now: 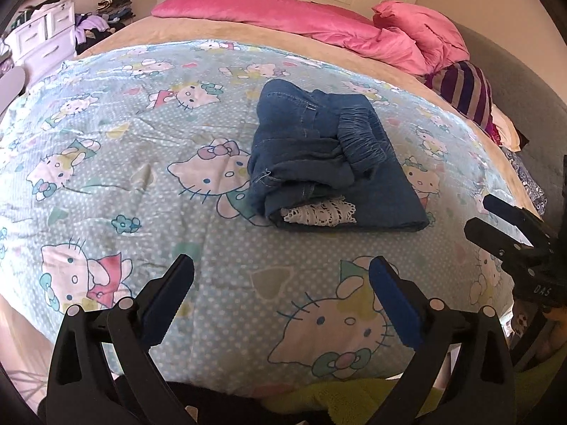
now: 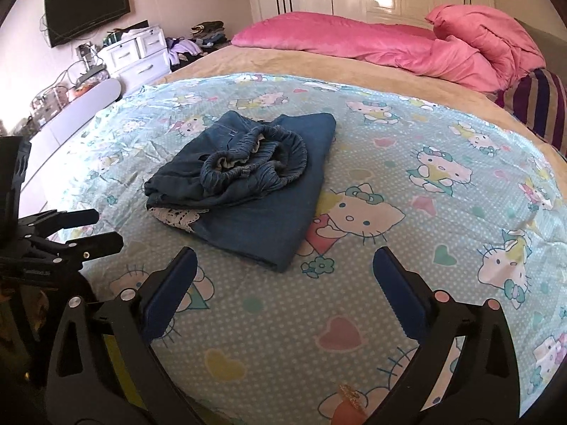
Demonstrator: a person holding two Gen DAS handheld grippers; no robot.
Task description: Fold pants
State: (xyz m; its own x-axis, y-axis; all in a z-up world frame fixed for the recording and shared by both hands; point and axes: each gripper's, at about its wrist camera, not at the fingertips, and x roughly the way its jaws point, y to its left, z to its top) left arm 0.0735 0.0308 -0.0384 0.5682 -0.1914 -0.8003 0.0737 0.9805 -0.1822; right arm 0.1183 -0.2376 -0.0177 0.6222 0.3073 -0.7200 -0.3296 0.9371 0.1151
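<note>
Pants (image 1: 329, 163) look soft, floppy denim w/ both grippers' jaws wide open, empty, so we'd pinch folded edge nr waistband (image 2: 255, 156).

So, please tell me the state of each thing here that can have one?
Pants: folded, lying on the sheet, lace edge showing.
Left hand-held gripper: open, holding nothing.
Right hand-held gripper: open, holding nothing.
Sheet: spread out, slightly wrinkled.
Pink duvet: bunched up.
</note>
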